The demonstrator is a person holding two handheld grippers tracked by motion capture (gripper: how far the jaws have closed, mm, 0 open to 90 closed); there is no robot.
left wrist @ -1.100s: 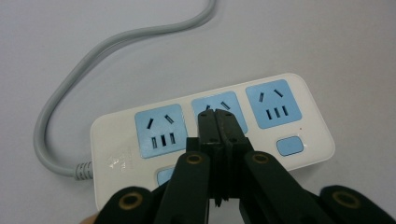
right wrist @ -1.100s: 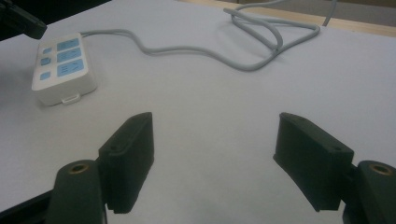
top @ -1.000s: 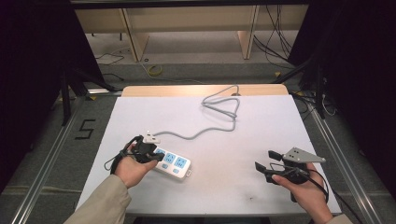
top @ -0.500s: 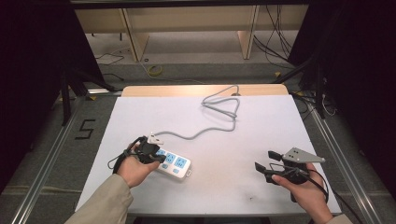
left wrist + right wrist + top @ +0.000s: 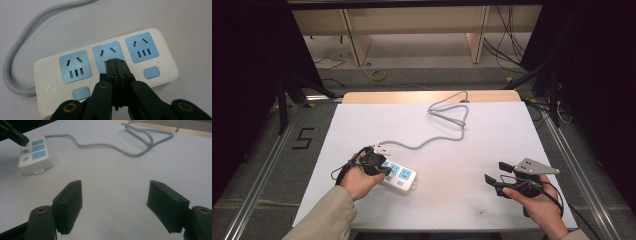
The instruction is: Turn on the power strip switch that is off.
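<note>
High view: a white power strip lies on the white table, near the front edge and left of centre. Its grey cord leaves the strip's far-left end, runs toward the table's back edge, loops there and drops off the table. The left gripper, held in the left hand, sits on the strip's left half, tips over the blue sockets. The right gripper, held in the right hand, is well right of the strip, near the front right corner, with its jaws spread apart and nothing between them.

Left gripper view: the strip lies crosswise below the gripper. It carries three blue sockets and blue switches below them. The jaws are pressed together, and their tips meet over the lower part of the middle socket. The cord exits the strip's left end and curves upward.

Right gripper view: the jaws of the right gripper stand wide apart above bare table. The strip lies far left of them, with the left gripper's tip over its far end. The cord runs from the strip to a loop beyond.
</note>
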